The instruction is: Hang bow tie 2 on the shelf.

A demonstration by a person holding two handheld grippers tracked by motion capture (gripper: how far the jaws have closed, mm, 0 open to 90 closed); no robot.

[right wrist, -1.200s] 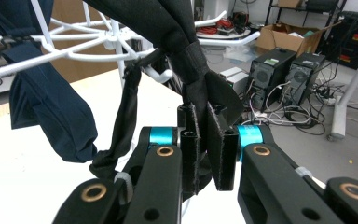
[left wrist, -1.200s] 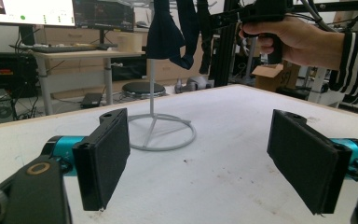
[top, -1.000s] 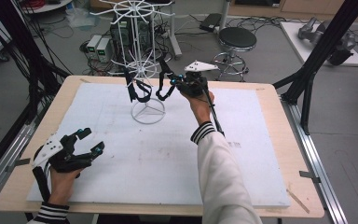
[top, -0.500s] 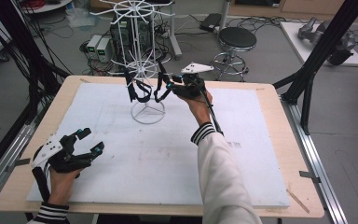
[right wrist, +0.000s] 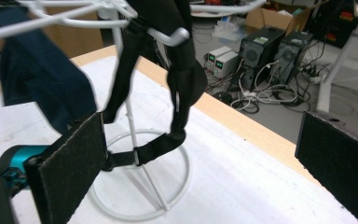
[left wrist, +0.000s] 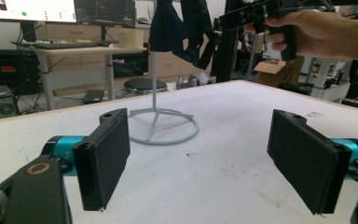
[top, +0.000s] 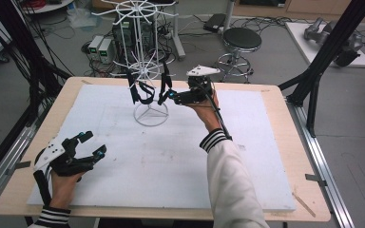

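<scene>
Though our right claw (top: 167, 96) has just spread off the strap (right wrist: 179, 88), strap hangs long-axis down just ahead, near the desk's (top: 266, 190) far edge.

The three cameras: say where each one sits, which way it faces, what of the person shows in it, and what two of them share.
High view: above the person's side, looking forward and down on the table; both forearms, left gripper and right gripper show.
Left gripper view: low over the table, looking along its open jaws at the rack; the right hand shows.
Right gripper view: raised beside the rack, facing its strap between open jaws that have just been opening.
Shared: both gripper views show the rack's ring base.
</scene>
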